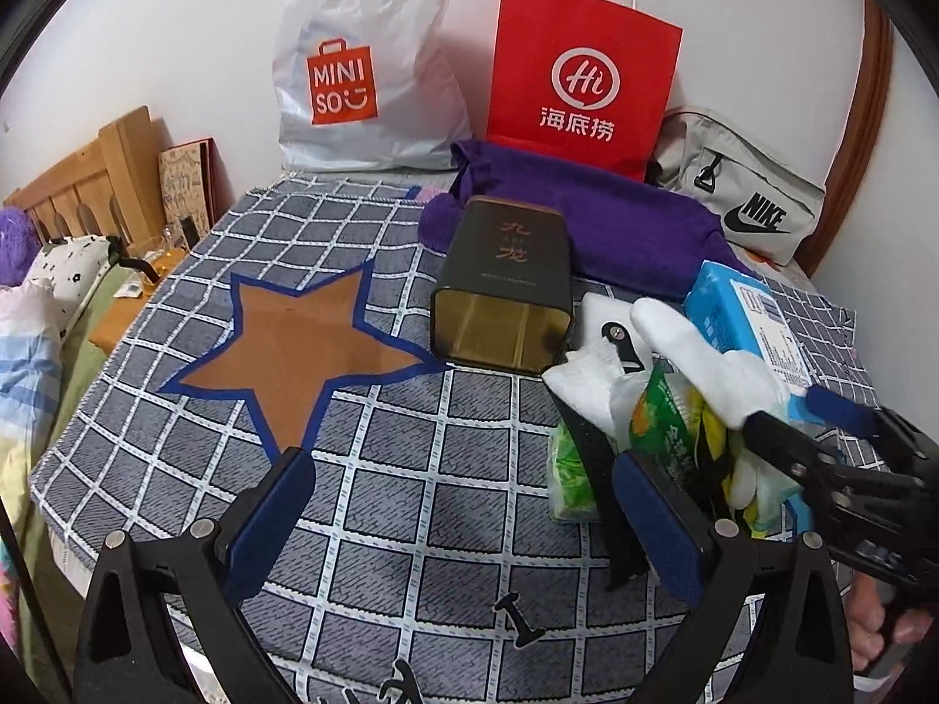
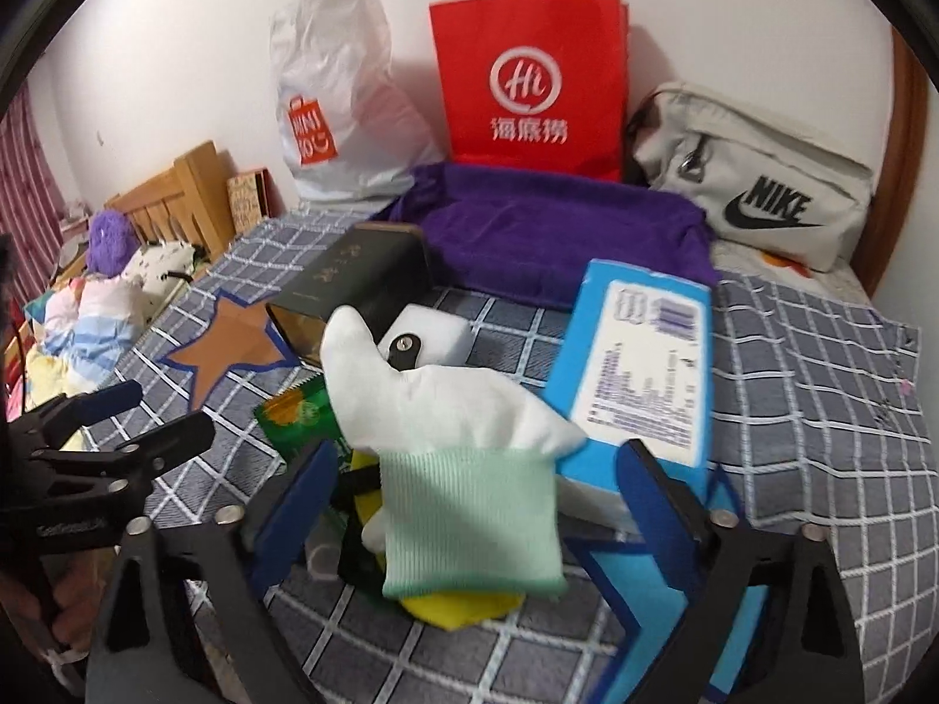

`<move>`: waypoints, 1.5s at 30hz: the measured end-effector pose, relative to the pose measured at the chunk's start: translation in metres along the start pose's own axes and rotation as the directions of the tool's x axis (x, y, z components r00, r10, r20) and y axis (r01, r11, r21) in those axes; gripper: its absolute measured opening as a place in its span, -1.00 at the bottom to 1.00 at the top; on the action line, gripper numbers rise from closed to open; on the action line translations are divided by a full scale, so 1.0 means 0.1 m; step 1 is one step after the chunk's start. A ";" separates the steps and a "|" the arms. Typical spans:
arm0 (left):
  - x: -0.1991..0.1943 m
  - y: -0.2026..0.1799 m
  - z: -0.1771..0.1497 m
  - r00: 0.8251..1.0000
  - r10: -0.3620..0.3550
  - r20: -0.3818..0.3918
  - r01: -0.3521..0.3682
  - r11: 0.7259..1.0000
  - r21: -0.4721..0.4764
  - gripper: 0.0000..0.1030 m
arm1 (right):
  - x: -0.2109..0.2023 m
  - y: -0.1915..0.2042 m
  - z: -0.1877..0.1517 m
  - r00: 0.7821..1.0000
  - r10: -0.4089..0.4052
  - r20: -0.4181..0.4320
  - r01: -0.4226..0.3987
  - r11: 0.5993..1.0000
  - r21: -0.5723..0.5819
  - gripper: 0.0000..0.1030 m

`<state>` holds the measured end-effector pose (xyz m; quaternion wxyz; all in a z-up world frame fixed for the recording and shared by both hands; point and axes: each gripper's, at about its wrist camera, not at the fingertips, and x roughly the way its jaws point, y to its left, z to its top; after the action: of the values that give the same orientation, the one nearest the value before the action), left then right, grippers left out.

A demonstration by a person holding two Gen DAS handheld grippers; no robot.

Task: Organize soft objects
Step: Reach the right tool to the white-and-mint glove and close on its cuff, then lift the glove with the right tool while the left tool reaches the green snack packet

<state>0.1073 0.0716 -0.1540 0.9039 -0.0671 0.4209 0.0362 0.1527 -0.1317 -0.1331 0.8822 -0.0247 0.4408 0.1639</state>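
While its jaws stand apart, clamped on nothing, the right gripper (image 2: 469, 522) straddles the white glove (image 2: 463, 446), which lies lengthwise ahead atop the pile; the left gripper (image 1: 463, 534), also apart, hangs farther left over bare cloth (image 1: 375, 457).

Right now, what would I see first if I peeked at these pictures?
Probably the red bag at the back wall, with the white bag to its left. Next, the brown star on the checked cloth. Up close, a white glove lies on a pile between the right gripper's open jaws.
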 end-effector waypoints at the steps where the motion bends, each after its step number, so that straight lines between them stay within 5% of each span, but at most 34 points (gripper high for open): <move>1: 0.02 0.01 0.00 1.000 -0.006 -0.003 0.006 1.000 -0.003 0.99 | 0.06 0.00 0.00 1.000 0.002 -0.018 -0.002 1.000 0.003 0.61; 5: 0.08 0.02 0.00 1.000 -0.025 -0.008 0.025 1.000 -0.014 0.99 | 0.13 -0.01 0.01 1.000 0.018 -0.010 -0.018 1.000 -0.010 0.20; 7: 0.11 0.00 0.02 0.999 -0.031 -0.010 0.031 0.999 -0.014 0.99 | 0.13 -0.01 0.03 1.000 0.028 -0.009 -0.029 0.999 -0.031 -0.27; 11: 0.16 -0.02 0.04 0.999 -0.037 -0.016 0.037 0.999 -0.007 0.99 | 0.10 -0.03 0.10 0.998 0.060 -0.006 -0.060 0.998 -0.025 -0.72; 18: 0.16 -0.02 0.07 0.996 -0.090 -0.025 0.089 0.996 -0.018 0.98 | -0.18 -0.04 0.25 0.992 0.093 0.090 -0.092 0.996 -0.021 -0.76; 24: 0.16 -0.11 0.04 0.992 -0.120 -0.031 0.120 0.993 -0.004 0.74 | -0.50 -0.13 0.22 0.986 0.094 0.139 -0.093 0.996 -0.014 -0.77; 26: 0.17 -0.16 0.03 0.989 -0.142 -0.038 0.142 0.990 0.002 0.44 | -0.58 -0.18 0.16 0.987 0.090 0.137 -0.088 0.996 -0.015 -0.77; 36: 0.26 -0.36 0.01 0.971 -0.232 -0.055 0.234 0.972 0.024 -0.15 | -0.94 -0.51 -0.36 0.992 0.062 0.107 -0.062 0.998 -0.001 -0.77; 41: 0.27 -0.40 0.00 0.961 -0.270 -0.056 0.271 0.962 0.019 -0.80 | -0.84 -0.60 -0.69 0.998 0.060 0.033 -0.060 0.998 0.015 -0.77; 45: 0.13 -0.31 0.02 0.961 -0.274 -0.028 0.274 0.962 0.012 -0.90 | -0.68 -0.63 -0.82 0.998 0.058 -0.012 -0.057 0.997 0.049 -0.77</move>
<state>0.1210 0.0411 -0.1601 0.8951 -0.1183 0.4196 -0.0933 0.0717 -0.2248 -0.1361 0.8745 0.0084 0.4510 0.1782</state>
